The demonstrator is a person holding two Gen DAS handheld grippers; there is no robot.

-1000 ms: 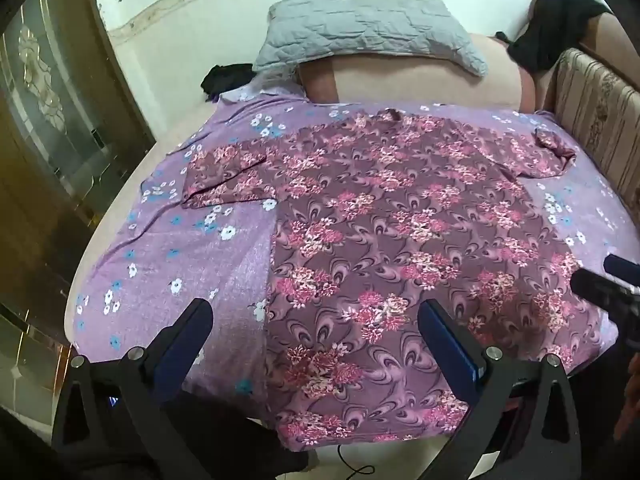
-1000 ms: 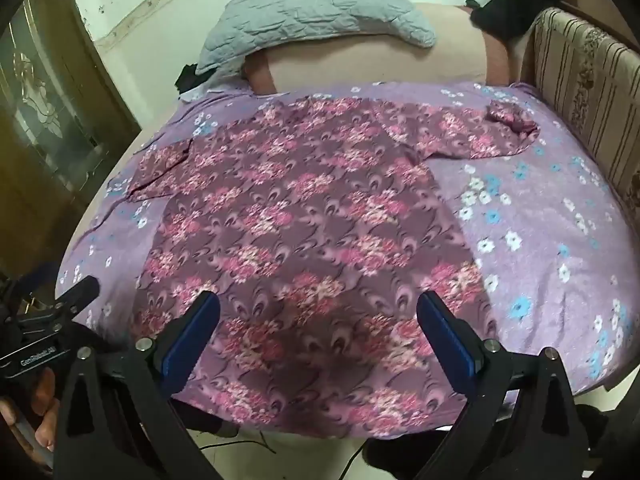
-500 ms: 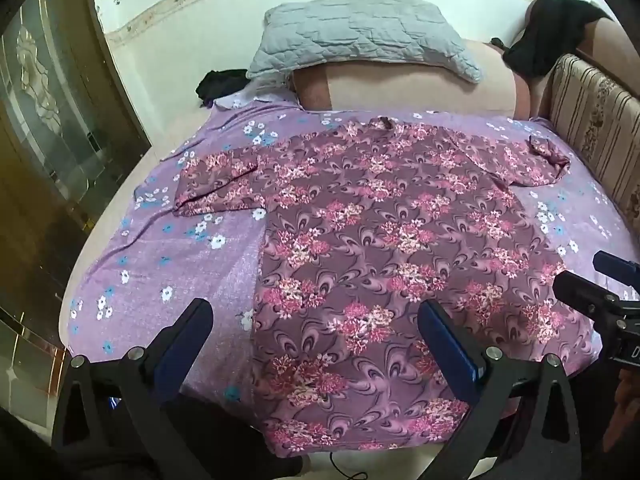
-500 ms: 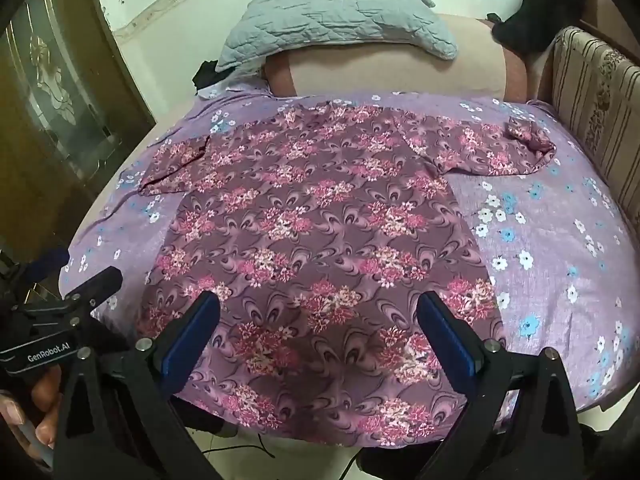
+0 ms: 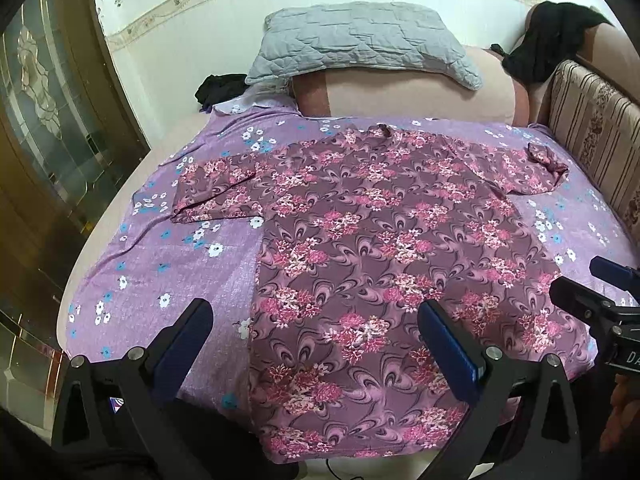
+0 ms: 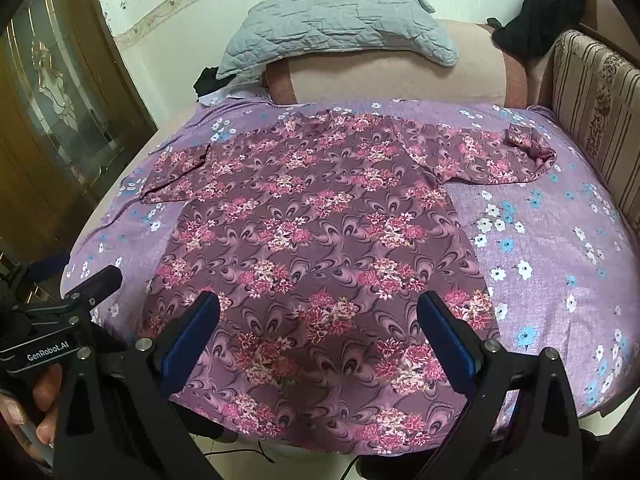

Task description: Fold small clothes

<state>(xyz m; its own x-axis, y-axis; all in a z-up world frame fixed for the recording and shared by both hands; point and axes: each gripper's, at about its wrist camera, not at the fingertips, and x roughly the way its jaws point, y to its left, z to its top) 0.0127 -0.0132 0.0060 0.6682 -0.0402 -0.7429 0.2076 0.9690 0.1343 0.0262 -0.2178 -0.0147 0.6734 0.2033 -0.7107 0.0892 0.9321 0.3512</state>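
L view: your left gripper (image 5: 316, 344) has pulled back, jaws spread, empty; shirt (image 5: 384, 248) flat on bed (image 5: 168, 264) | R view: right gripper (image 6: 320, 332) backed off too, spread, empty; nothing folded yet

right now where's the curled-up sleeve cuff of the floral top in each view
Left wrist: curled sleeve cuff upper right, near the striped sofa arm.
Right wrist: cuff upper right again, closer to centre.
Shared landmark: grey quilted pillow at top centre in both.
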